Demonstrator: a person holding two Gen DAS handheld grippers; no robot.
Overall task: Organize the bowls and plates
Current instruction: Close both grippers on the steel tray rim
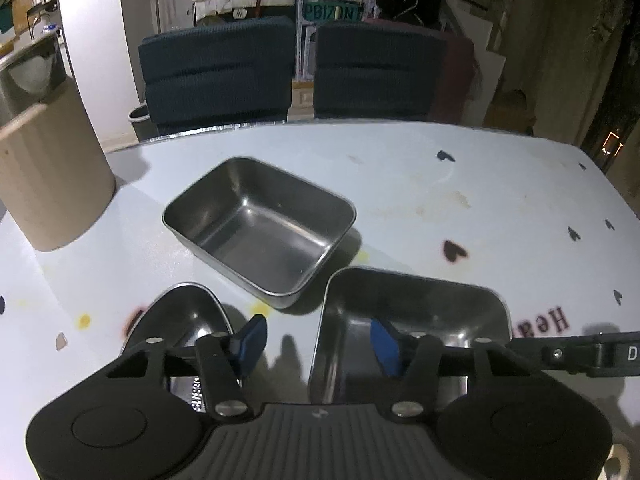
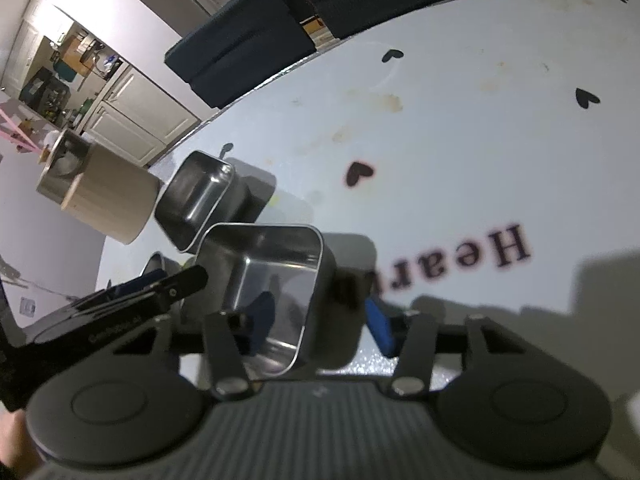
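Note:
Two rectangular steel trays and a round steel bowl [image 1: 188,316] sit on the white table [image 1: 440,184]. My left gripper [image 1: 318,346] straddles the left wall of the near tray [image 1: 416,312]. Its right blue pad is inside the tray, its left pad is outside, and neither touches the metal. My right gripper [image 2: 320,324] straddles the right wall of the same tray [image 2: 264,268], one pad inside and one outside, with a gap showing. The far tray [image 1: 260,228] stands empty behind. One black finger [image 2: 176,284] of the left gripper shows at that tray's left side.
A tall beige cylinder [image 1: 52,168] stands at the table's left, close to the far tray [image 2: 196,196]. Two dark chairs [image 1: 218,72] line the far table edge. The tabletop carries black heart prints and lettering [image 2: 472,256] to the right of the trays.

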